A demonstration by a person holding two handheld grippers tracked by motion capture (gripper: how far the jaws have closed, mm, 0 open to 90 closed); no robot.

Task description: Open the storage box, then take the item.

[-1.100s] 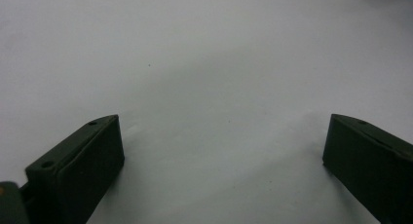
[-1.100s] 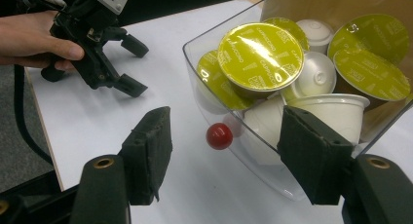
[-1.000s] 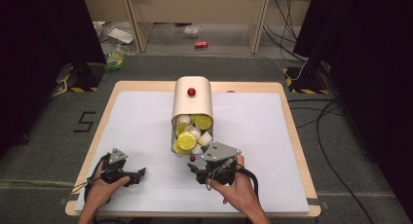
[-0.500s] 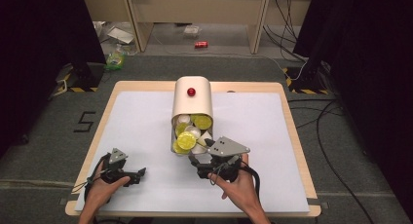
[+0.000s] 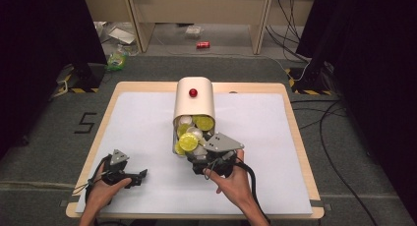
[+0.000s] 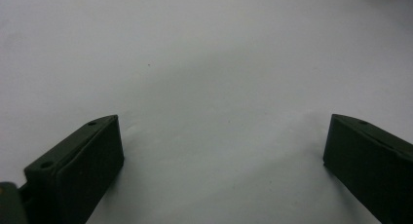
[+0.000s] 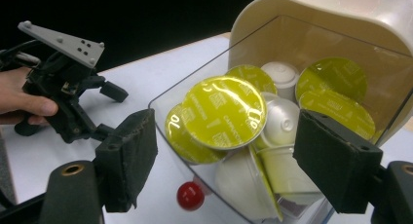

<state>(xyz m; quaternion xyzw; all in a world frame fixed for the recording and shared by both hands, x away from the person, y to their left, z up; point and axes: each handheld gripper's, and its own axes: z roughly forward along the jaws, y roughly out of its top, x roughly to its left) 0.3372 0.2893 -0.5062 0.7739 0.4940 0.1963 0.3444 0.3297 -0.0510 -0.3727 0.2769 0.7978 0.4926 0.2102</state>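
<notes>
1. Cream capsule dispenser (image 5: 194,100) lies at table centre, long axis running away from the person. Its clear drawer (image 7: 195,151) opens toward the near edge, packed with yellow-lidded capsules (image 7: 223,112) and white ones.
2. Right gripper (image 5: 209,159) sits right at the drawer's near end. In the right gripper view its jaws stand wide apart, one on each side of the drawer front, nothing pinched.
3. Top yellow capsule lies dead ahead between the two jaws, foil lid tilted toward the camera; small red knob (image 7: 190,195) sits low on the drawer front, just below the pile.
4. Second red knob (image 5: 193,92) on top of the cream shell, far end.
5. Left gripper (image 5: 129,177) rests on the white table sheet (image 5: 147,123) near the front-left corner, well apart from the dispenser. Jaws spread wide over bare sheet, holding nothing.
6. Judgement: right hand is clearly the nearer one; next move likely a short push forward and a close on a capsule or the drawer. Left looks idle.
</notes>
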